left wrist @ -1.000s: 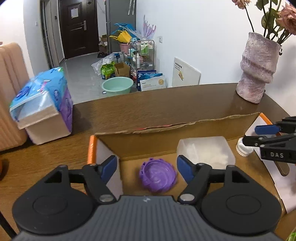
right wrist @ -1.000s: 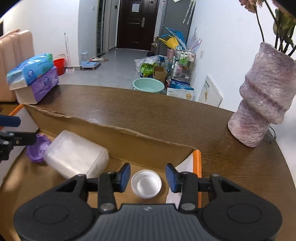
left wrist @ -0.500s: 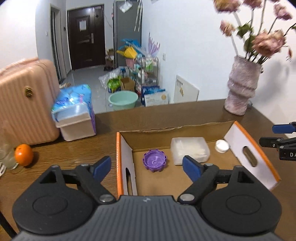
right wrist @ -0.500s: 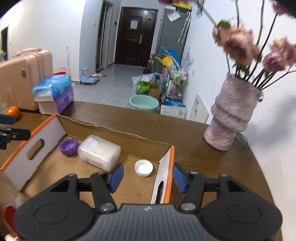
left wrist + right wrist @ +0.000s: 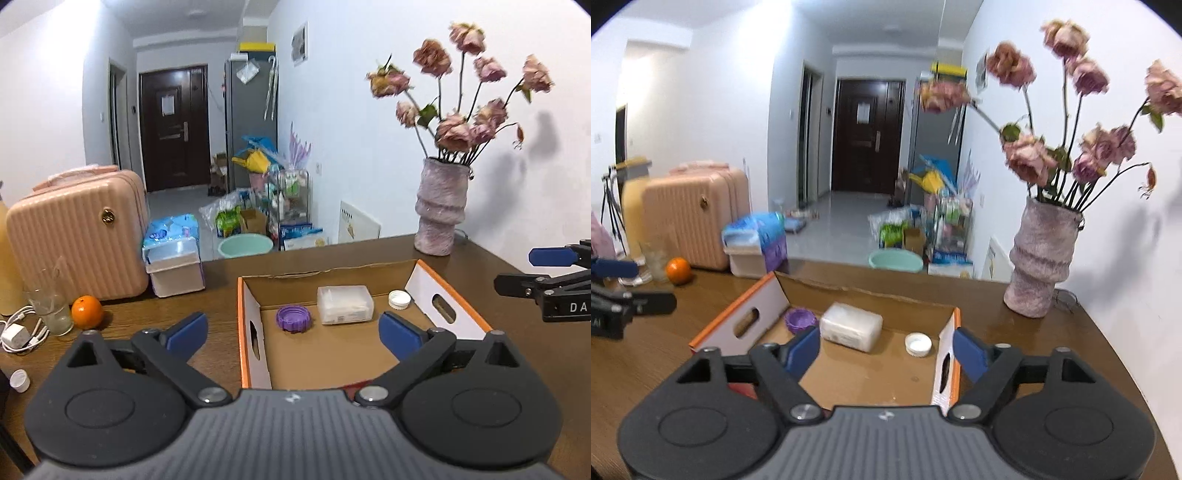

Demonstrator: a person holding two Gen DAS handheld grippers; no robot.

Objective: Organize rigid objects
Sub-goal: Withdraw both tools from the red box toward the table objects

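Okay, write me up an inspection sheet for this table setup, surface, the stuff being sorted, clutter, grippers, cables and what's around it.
Surface: brown wooden table, no spills seen.
Job's things: open cardboard box holds a purple lid, a clear plastic container and a white cap, lying apart along its far side.
Clutter: orange, drinking glass, tissue pack, small white bottle, vase of dried flowers.
Grippers: left gripper and right gripper both opening, nothing between the fingers, both short of the box's near edge.
Cables: white charger and cord at the table's left edge.
Surroundings: pink suitcase, hallway with dark door, green basin on the floor.
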